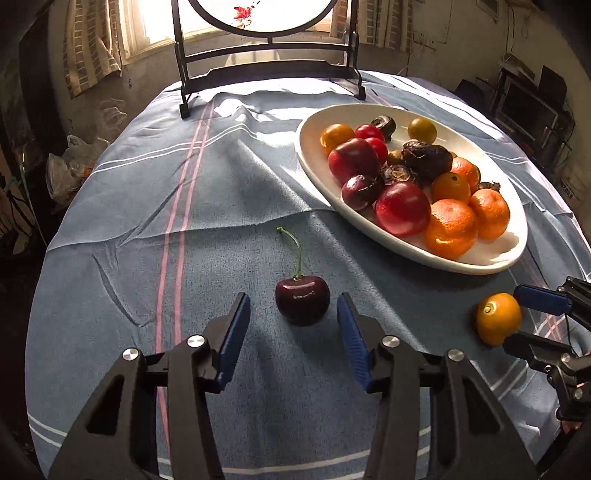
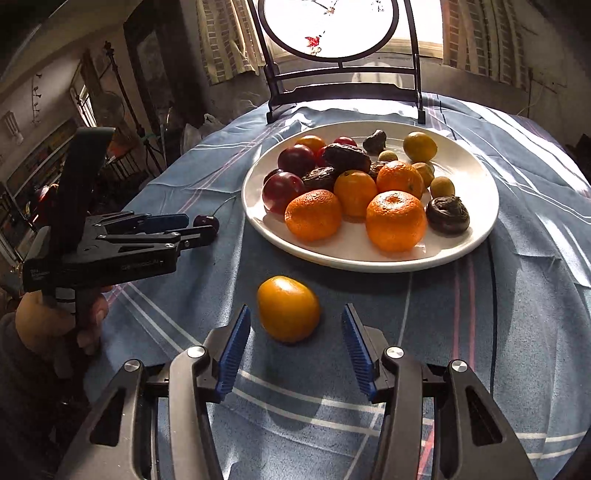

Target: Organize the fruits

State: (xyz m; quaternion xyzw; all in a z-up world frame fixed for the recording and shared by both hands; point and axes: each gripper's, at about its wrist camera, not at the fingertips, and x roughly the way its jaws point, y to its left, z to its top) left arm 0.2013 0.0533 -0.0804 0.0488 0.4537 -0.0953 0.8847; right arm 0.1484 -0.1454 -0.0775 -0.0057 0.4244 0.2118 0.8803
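Note:
A dark red cherry (image 1: 302, 300) with a green stem lies on the blue cloth, just ahead of and between the open jaws of my left gripper (image 1: 293, 306). A small orange-yellow fruit (image 2: 288, 308) lies on the cloth between the open fingertips of my right gripper (image 2: 295, 314); it also shows in the left wrist view (image 1: 498, 318). A white oval plate (image 2: 472, 173) behind them holds several tangerines, red plums, dark wrinkled fruits and small yellow ones. The plate (image 1: 314, 122) sits right of the cherry. The left gripper (image 2: 201, 229) shows from the side by the cherry (image 2: 206, 222).
A blue striped tablecloth (image 1: 184, 184) covers the round table. A dark wooden stand with a round painted screen (image 2: 332, 29) stands at the far edge before a bright window. Clutter and plastic bags (image 1: 70, 166) lie beyond the table's left edge.

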